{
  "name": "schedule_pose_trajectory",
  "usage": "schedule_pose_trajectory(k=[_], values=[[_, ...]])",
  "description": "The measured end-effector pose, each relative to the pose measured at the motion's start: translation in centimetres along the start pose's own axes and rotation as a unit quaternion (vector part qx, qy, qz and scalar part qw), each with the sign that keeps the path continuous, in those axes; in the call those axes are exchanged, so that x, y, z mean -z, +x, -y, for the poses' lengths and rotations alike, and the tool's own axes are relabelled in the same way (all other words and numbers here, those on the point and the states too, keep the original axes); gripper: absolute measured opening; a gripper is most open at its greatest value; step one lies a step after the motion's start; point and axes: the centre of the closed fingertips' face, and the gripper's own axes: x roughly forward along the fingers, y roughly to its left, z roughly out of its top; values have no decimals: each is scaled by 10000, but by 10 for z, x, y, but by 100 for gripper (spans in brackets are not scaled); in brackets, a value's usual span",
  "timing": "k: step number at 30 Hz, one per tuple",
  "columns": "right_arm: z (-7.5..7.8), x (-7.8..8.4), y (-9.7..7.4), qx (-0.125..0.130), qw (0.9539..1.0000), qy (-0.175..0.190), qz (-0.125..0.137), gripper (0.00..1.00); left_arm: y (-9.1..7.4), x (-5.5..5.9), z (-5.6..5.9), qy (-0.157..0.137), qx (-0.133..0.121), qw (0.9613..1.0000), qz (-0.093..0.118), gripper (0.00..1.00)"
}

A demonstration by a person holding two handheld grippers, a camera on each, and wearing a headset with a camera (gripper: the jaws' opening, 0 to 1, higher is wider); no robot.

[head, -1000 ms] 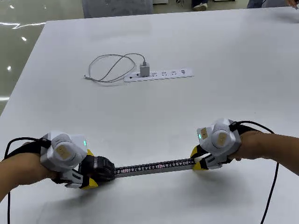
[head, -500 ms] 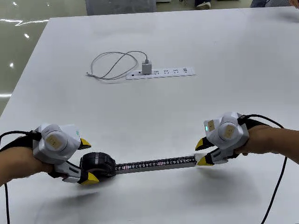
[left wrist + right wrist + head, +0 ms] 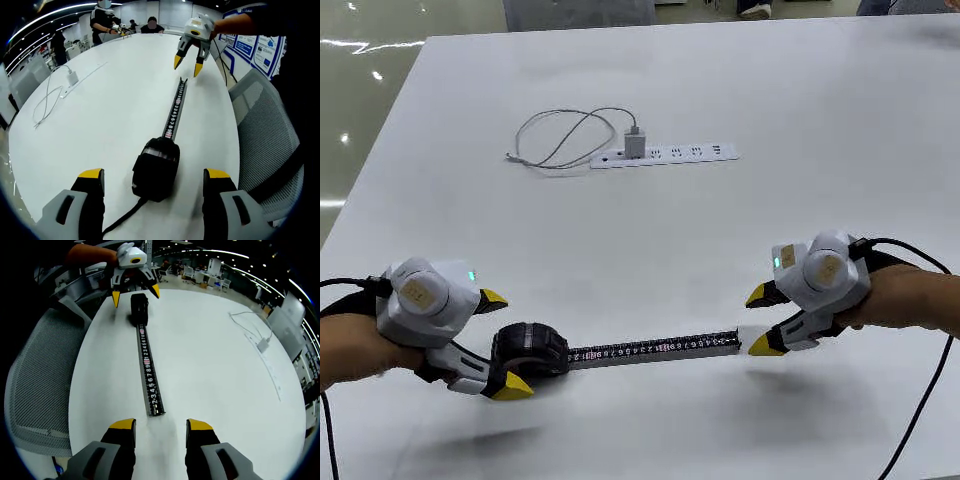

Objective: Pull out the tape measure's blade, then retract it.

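The left gripper (image 3: 503, 342) has its jaws spread wide either side of the tape measure (image 3: 530, 350), clear of it. The right gripper (image 3: 760, 322) has its jaws apart, holding nothing, just beyond the tip of the blade (image 3: 655, 349).

Power strip and charger on a white table

A white power strip (image 3: 672, 154) lies on the far part of the white table (image 3: 800, 90), with a white charger (image 3: 634, 146) plugged into its left end. The charger's white cable (image 3: 555, 140) loops loosely on the tabletop to the left. A grey mesh chair (image 3: 40, 370) stands just beside the table's edge. Glossy floor (image 3: 360, 110) shows past the table's left side, and people (image 3: 102, 22) are at its far end
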Motion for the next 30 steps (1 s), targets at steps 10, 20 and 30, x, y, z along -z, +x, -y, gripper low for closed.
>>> schedule_pose_trajectory(k=[10, 20, 30], values=[[-1, 3, -11, 222, 9982, 485, 275, 44, -6, 1, -4, -716, -168, 9964, 419, 99], [-3, 12, -20, 544, 9917, 1046, 520, 54, -16, 10, -19, -1525, -629, 9846, 587, 99], [-9, 19, -28, 929, 9810, 1441, 904, 66, -21, 29, -6, -1853, -737, 9781, 600, 99]])
